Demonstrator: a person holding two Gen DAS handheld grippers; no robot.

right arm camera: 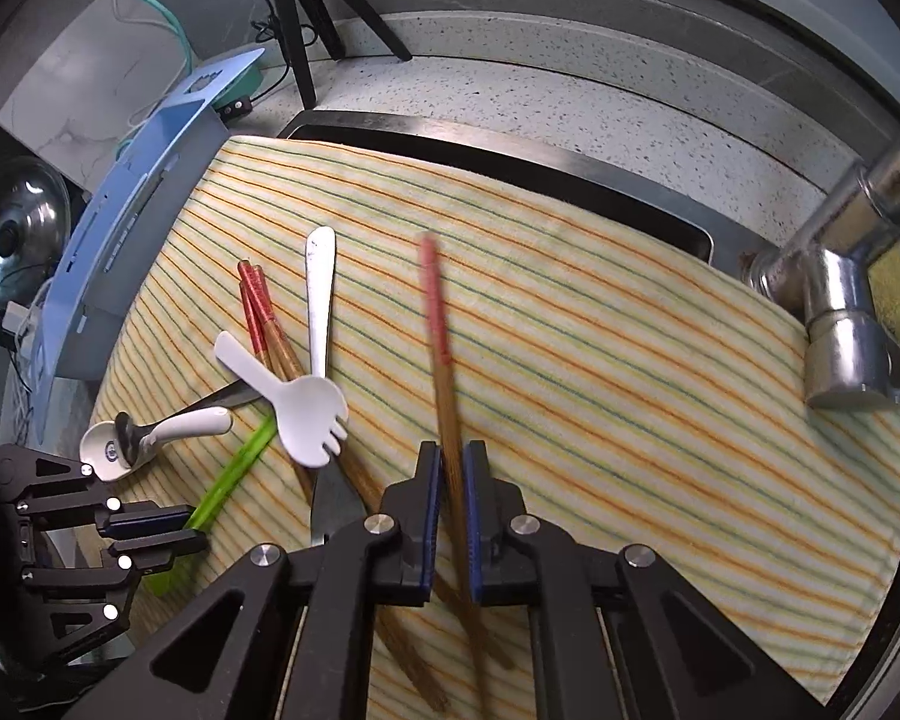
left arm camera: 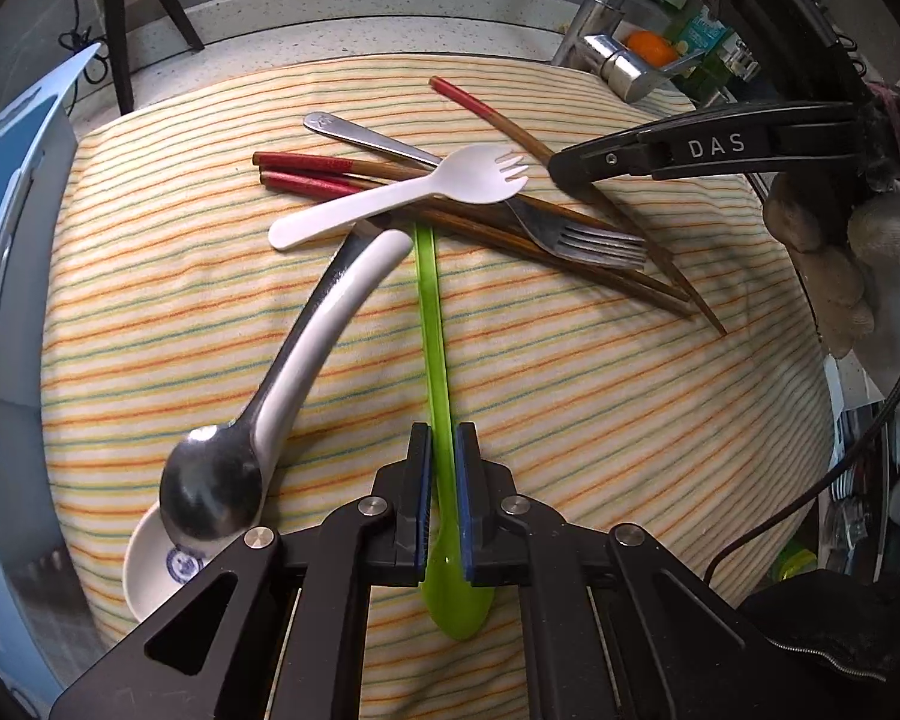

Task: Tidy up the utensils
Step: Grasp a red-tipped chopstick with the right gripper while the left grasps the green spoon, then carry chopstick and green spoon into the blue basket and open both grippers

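On a striped cloth (left arm camera: pixel 570 420), the left gripper (left arm camera: pixel 443 480) pinches a green plastic spoon (left arm camera: pixel 435 360). Nearby, the right gripper (right arm camera: pixel 451 504) clamps one red-tipped chopstick (right arm camera: pixel 441 348).

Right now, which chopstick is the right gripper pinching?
The right gripper pinches the lone chopstick, lying apart from the others. The other chopsticks stay bunched under the white spork.

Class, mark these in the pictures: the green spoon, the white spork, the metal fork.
green spoon (left arm camera: pixel 435 324), left wrist view, handle.
white spork (left arm camera: pixel 474 175), left wrist view, bowl.
metal fork (left arm camera: pixel 600 243), left wrist view, tines.
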